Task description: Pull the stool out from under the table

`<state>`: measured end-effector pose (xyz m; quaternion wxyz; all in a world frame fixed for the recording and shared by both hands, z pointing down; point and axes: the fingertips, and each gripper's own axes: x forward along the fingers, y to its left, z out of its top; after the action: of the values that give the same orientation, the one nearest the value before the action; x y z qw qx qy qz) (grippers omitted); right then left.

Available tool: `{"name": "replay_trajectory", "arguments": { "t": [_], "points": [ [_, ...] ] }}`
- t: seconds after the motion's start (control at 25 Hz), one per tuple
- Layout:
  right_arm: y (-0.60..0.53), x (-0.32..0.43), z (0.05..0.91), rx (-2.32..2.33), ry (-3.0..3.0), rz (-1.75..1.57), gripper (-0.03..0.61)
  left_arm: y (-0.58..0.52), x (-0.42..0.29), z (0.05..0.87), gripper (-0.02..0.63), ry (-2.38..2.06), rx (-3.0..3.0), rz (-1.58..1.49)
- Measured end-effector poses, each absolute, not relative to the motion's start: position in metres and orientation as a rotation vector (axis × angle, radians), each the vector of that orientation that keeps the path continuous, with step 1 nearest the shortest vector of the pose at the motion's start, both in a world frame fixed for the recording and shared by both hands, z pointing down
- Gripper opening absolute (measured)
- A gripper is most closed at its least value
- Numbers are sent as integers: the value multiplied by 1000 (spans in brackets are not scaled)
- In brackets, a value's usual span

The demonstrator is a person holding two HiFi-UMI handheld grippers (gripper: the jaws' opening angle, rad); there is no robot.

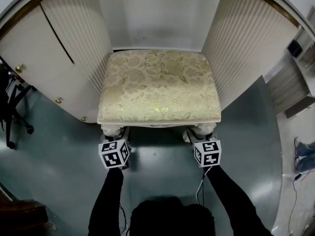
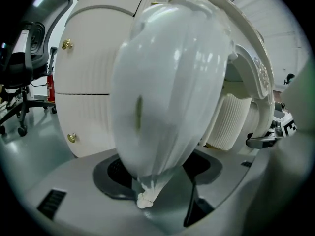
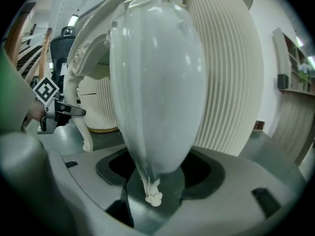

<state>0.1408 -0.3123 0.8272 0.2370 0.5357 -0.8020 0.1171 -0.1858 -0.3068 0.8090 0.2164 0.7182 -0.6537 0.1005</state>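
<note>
The person wears long black sleeves, the left sleeve and the right sleeve, and a black top. The left gripper carries a white cube printed with black square markers. The right gripper carries a second marker cube of the same kind. A thin cable trails beside the right sleeve. Up close, the left gripper's shell is smooth light grey plastic with a darker grey hollow and a small black slot. The right gripper's shell looks alike.
</note>
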Motion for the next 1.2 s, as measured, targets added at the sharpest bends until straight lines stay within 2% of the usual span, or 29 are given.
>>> {"name": "replay_trajectory", "arguments": {
  "t": [0.04, 0.16, 0.32, 1.2],
  "points": [
    [-313, 139, 825, 1461, -2198, 297, 263, -307, -185, 809, 306, -1811, 1994, 285],
    [-314, 132, 822, 1437, -2196, 249, 197, -307, -185, 808, 254, -1838, 1991, 300],
    [-314, 132, 821, 1450, -2219, 272, 187, -307, -189, 808, 181, -1863, 1984, 313],
    [-314, 131, 825, 1456, -2243, 333, 175, -306, -192, 811, 173, -1858, 1939, 373]
  ]
}}
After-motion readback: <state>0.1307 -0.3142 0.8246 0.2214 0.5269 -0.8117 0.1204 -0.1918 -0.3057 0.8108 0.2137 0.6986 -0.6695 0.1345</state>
